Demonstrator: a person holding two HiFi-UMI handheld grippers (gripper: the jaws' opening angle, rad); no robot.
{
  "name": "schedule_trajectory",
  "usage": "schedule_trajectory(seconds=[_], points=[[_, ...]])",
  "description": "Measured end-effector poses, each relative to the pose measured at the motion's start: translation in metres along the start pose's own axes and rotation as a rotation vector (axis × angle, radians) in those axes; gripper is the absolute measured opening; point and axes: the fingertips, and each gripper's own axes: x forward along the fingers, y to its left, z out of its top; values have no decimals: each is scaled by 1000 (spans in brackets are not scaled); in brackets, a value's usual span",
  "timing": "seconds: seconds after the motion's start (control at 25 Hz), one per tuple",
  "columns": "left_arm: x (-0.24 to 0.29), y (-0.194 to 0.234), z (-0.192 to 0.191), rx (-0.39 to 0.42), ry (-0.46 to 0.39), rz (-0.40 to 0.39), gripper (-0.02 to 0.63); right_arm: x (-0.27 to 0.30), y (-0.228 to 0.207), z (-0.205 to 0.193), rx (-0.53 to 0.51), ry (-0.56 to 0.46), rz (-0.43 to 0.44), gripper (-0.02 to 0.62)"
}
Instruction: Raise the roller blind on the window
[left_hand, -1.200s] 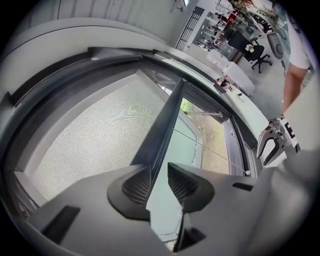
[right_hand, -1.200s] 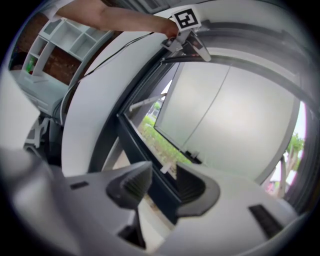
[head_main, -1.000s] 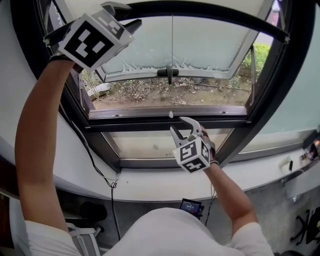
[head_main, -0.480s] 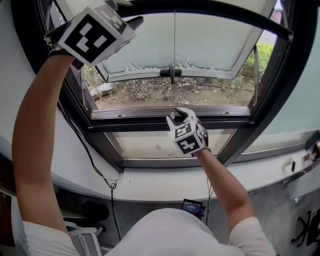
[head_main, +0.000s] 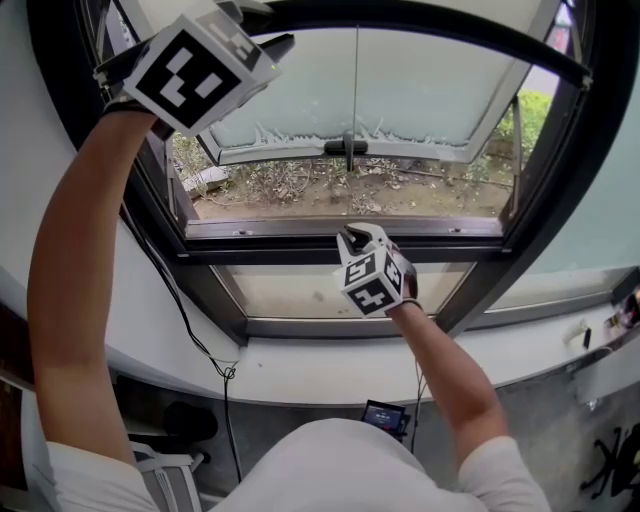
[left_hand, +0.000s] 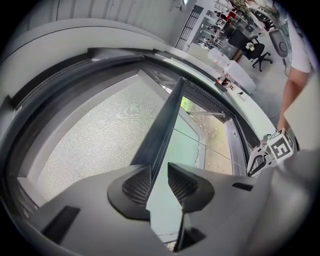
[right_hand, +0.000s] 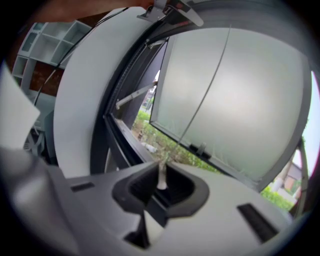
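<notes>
Right gripper (head_main: 356, 235) — jaws have just been closing, now pinching the small white cord pull (right_hand: 161, 176). Left gripper (left_hand: 159, 182) — jaws well apart, apparently empty, beside the grey mesh roller blind (left_hand: 95, 140) and its dark bottom bar (left_hand: 166, 122).

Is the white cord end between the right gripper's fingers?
Yes, the fingers of the right gripper, which have just been closing, flank the white cord end.

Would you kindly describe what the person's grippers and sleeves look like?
The left gripper and the right gripper each carry a white cube with black square markers and have a grey moulded body. The fingers bear dark ribbed pads. The person wears a white short-sleeved shirt.
</notes>
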Motion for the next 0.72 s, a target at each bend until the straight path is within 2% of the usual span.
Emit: schedule_trajectory(seconds=[0.28, 0.72], points=[[0, 1, 0, 6, 4, 5, 118, -3, -5, -5, 10, 11, -12, 56], [-1, 0, 1, 20, 15, 13, 118, -8, -3, -8, -44, 19, -33, 56]])
